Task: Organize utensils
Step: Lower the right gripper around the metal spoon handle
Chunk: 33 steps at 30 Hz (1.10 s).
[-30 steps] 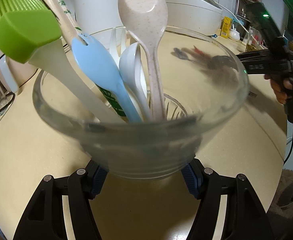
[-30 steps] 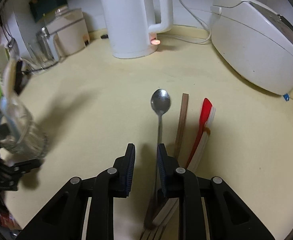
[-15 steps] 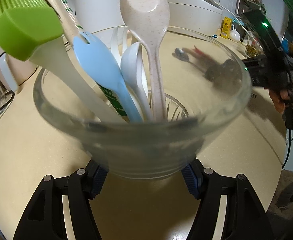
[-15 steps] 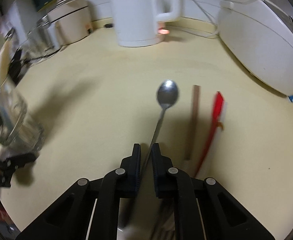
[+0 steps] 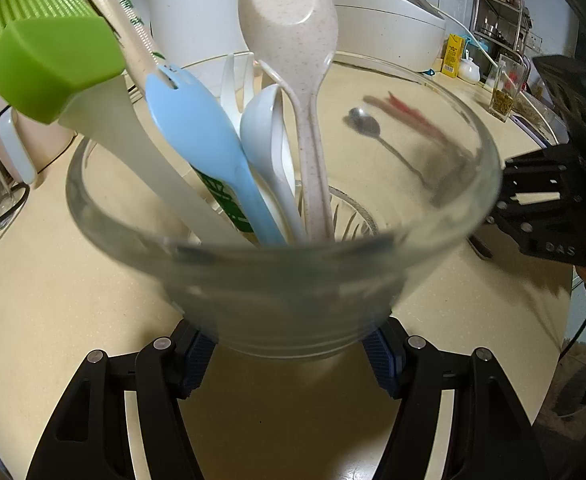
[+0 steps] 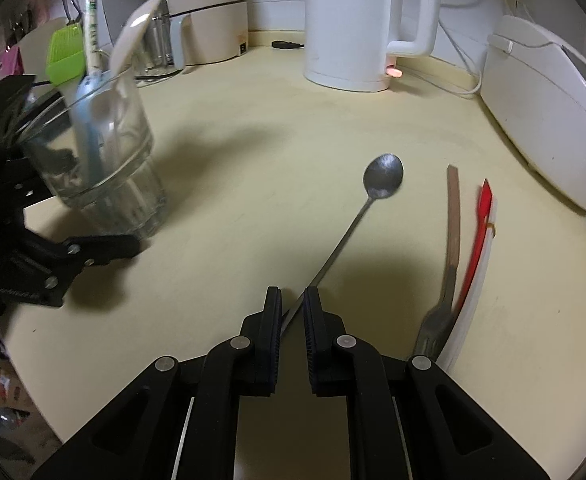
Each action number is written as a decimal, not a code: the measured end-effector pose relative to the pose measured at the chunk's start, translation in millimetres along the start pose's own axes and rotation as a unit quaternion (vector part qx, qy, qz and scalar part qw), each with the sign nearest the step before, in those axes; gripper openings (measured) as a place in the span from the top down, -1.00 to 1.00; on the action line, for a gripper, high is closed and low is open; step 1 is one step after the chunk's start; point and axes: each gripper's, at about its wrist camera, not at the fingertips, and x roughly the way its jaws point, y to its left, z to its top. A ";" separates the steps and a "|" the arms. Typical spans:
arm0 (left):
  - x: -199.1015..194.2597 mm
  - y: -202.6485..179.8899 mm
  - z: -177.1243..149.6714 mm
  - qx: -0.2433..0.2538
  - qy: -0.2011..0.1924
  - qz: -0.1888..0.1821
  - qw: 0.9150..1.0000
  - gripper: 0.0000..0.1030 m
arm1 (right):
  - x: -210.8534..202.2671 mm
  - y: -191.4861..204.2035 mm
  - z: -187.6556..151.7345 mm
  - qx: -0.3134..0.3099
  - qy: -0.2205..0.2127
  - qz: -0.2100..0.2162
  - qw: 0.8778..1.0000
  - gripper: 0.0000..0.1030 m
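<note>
My left gripper (image 5: 289,354) is shut on a clear glass cup (image 5: 285,276) that holds a green silicone brush (image 5: 49,60), a blue spork (image 5: 197,136), white spoons and a speckled beige spoon (image 5: 293,32). My right gripper (image 6: 293,312) is shut on the handle of a metal spoon (image 6: 383,176), lifted off the counter with its bowl pointing away. The cup also shows in the right wrist view (image 6: 105,152), to the left of the spoon. A wooden-handled fork (image 6: 451,240) and a red and white utensil (image 6: 479,232) lie on the counter to the right.
A white kettle (image 6: 357,20) stands at the back of the beige counter (image 6: 233,160). A white rice cooker (image 6: 549,108) sits at the right. Another cream appliance (image 6: 213,28) and glass jars stand at the back left.
My right gripper closed on the metal spoon's handle, lifted it and swung it left toward the cup. The cup now appears closer in the right wrist view.
</note>
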 end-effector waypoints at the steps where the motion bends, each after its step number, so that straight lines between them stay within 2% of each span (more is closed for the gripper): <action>1: -0.1 -0.6 0.3 0.000 0.000 0.000 1.000 -0.38 | -1.9 0.1 -2.4 0.002 0.001 0.005 1.000 0.78; 8: -0.1 -0.6 0.3 0.000 0.000 0.000 1.000 -0.38 | -18.8 4.3 -23.1 -0.010 0.011 0.025 1.000 0.78; 13: -0.3 -1.5 0.3 0.002 0.000 -0.001 1.000 -0.38 | -29.6 3.5 -35.8 -0.040 0.027 0.009 0.999 0.78; 18: -0.8 -3.7 0.2 0.004 -0.001 0.000 1.000 -0.38 | -39.9 -7.9 -46.5 -0.048 0.050 0.027 0.997 0.78; 20: -0.8 -3.6 0.2 0.004 0.000 0.000 1.000 -0.38 | -42.6 -18.8 -48.2 -0.015 0.053 0.037 0.998 0.78; 22: -0.8 -3.5 0.2 0.004 0.000 0.000 1.000 -0.38 | -46.3 -36.7 -47.8 0.048 0.042 0.050 0.997 0.78; 26: -0.9 -3.6 0.2 0.004 0.000 -0.001 1.000 -0.38 | -52.8 -66.9 -46.2 0.152 0.020 0.072 0.986 0.77; 29: -1.0 -3.9 0.2 0.004 0.000 -0.001 1.000 -0.38 | -55.0 -73.4 -40.7 0.159 0.013 0.059 0.985 0.77; 33: -1.0 -4.0 0.1 0.004 0.000 -0.001 1.000 -0.38 | -51.1 -70.8 -26.4 0.160 0.004 0.064 0.985 0.73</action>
